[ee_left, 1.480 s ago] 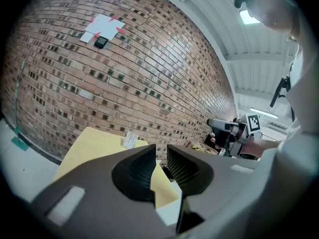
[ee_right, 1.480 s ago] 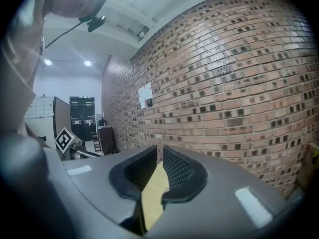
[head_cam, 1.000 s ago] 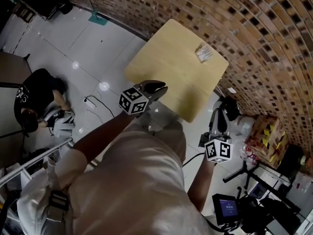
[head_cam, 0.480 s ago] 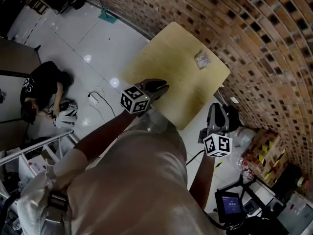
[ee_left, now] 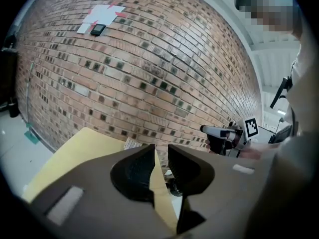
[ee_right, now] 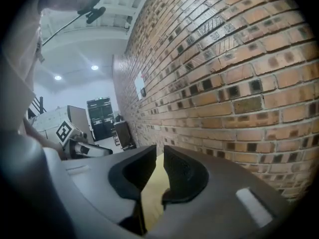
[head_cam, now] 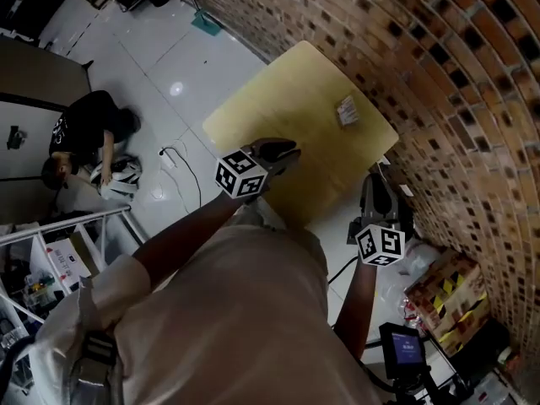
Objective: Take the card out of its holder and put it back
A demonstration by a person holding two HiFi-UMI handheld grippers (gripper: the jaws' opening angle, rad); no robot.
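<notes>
The card holder [head_cam: 347, 110] is a small pale sleeve with a card in it, lying on the far side of the yellow wooden table [head_cam: 287, 99] near the brick wall. The holder's edge [ee_left: 132, 144] peeks out above my left jaw. My left gripper [head_cam: 285, 151] hangs over the table's near edge, short of the holder, jaws a narrow gap apart and empty. My right gripper [head_cam: 376, 180] is beside the table's right corner, below the tabletop. Its jaws have just been opening, and only the table [ee_right: 152, 183] shows through the slim gap between them.
A brick wall [head_cam: 439, 74] runs right behind the table. A person [head_cam: 80, 137] crouches on the white floor at the left by a cable. A metal rack [head_cam: 59, 243] stands lower left. Boxes [head_cam: 447, 298] and a small screen [head_cam: 405, 348] are at the lower right.
Both grippers have moved forward toward the table. The left one now reaches over its near edge and the right one has come up beside the right corner.
</notes>
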